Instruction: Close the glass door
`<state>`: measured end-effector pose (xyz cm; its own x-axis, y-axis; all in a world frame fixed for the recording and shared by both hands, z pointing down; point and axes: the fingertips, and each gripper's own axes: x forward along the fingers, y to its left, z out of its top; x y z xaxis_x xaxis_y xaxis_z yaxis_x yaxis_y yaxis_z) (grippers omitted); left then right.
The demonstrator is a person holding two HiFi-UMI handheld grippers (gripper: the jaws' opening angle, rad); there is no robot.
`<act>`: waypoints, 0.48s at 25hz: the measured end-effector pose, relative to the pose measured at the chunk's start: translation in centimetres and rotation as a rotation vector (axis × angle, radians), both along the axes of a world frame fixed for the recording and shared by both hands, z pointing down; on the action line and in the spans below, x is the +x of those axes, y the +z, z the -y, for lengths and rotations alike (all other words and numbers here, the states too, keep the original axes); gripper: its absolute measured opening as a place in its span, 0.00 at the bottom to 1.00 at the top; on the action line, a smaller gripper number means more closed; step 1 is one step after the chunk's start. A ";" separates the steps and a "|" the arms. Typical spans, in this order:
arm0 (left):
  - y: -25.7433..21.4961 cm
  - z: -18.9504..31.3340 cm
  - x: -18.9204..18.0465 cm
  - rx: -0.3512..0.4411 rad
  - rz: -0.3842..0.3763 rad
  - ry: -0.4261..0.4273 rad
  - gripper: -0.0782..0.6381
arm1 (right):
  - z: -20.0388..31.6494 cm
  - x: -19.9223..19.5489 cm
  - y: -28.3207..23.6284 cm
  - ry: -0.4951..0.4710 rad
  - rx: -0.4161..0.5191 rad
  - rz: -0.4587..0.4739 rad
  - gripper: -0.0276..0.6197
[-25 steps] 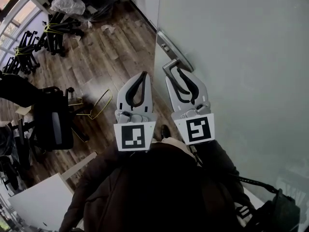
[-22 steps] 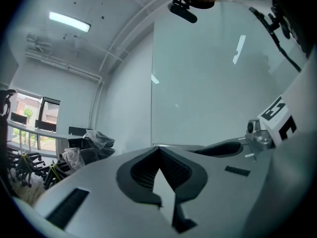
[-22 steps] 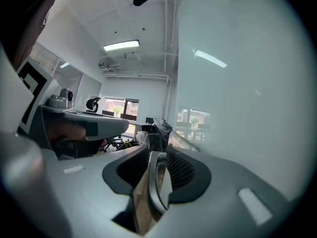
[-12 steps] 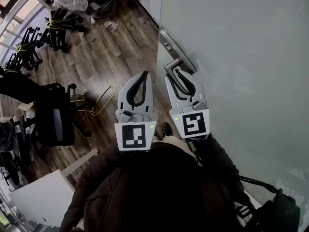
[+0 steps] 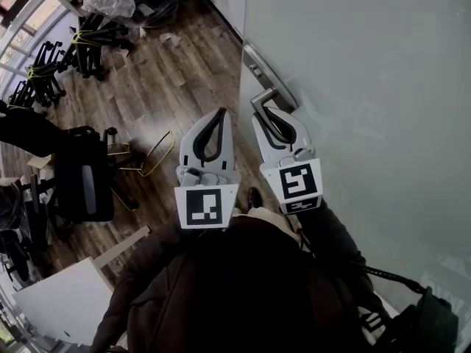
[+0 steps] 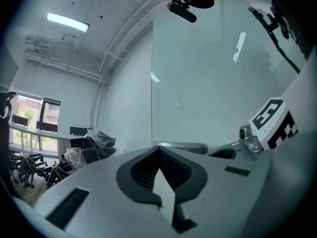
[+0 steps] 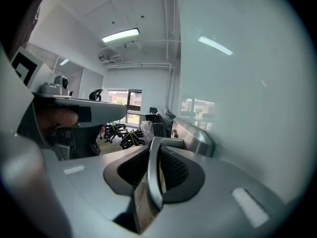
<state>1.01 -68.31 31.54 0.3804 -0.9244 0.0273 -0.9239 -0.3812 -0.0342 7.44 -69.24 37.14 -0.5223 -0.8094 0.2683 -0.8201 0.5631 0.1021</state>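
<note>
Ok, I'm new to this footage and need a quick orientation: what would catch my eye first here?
First, the right hand-held gripper, shut on the metal door handle at the edge of the frosted glass door that fills the head view's right side. Beside it the left hand-held gripper is shut on nothing, and stacked office chairs clutter the wood floor at upper left.

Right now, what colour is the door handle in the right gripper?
Door handle: silver-grey metal, clearest in right gripper view.
</note>
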 end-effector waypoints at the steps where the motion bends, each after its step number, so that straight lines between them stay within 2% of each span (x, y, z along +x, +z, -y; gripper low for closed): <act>1: -0.1 -0.1 0.0 0.001 0.001 -0.002 0.10 | 0.0 0.0 -0.1 0.001 -0.002 0.002 0.15; 12: -0.7 -2.0 -1.6 0.011 -0.002 -0.036 0.10 | -1.7 -1.6 -0.3 -0.028 -0.013 0.015 0.15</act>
<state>-0.55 -66.27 30.81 0.3465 -0.9379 0.0160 -0.9372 -0.3469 -0.0362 5.84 -67.56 36.86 -0.5490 -0.7908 0.2707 -0.8053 0.5871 0.0819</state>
